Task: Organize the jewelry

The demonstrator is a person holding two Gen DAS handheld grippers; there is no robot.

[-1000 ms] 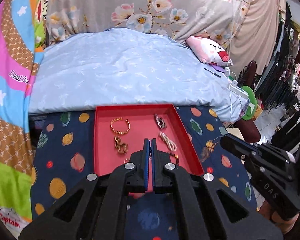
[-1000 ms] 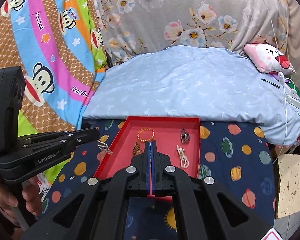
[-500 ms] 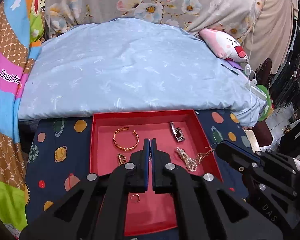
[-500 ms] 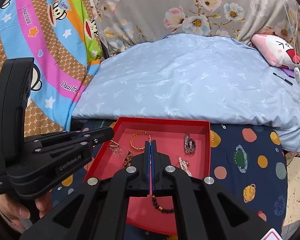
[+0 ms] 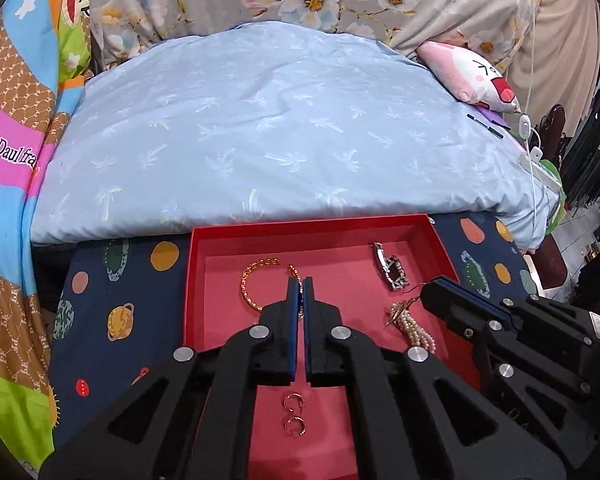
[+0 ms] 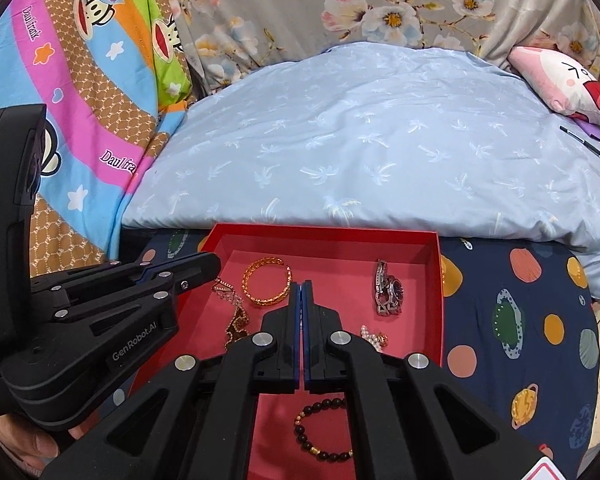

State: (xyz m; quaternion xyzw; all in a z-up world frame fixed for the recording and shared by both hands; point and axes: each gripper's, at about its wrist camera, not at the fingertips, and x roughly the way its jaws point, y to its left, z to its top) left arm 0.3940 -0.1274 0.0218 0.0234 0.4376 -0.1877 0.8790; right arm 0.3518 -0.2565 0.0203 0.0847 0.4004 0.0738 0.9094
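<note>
1. Two grippers hang over the shallow red cardboard tray (image 5: pixel 440 240), which sits on a navy planet-print cloth (image 5: pixel 112 308) at the edge of the pale blue bedspread (image 5: pixel 280 132).
2. Left gripper (image 5: pixel 300 284): fingers pressed together; whether the thin gold chain (image 6: pixel 232 304) seen at its tip in the right view is pinched, I cannot tell. Right gripper (image 6: pixel 302 288): fingers closed, nothing visible between them.
3. Jewelry all lies in the tray: gold open bangle (image 5: pixel 256 284), silver link watch (image 5: pixel 392 272), white pearl strand (image 5: pixel 414 330), two small gold hoop earrings (image 5: pixel 294 414), dark beaded bracelet (image 6: pixel 320 428).
4. Risk: the chain near the left tip could snag the bangle or tangle on itself if dragged; the right tip sits beside the pearls and a trailing chain, so a careless close may catch both.
5. Versus 0.5 s ago: both grippers have advanced deeper over the tray; right tip now nearer the pearls.
</note>
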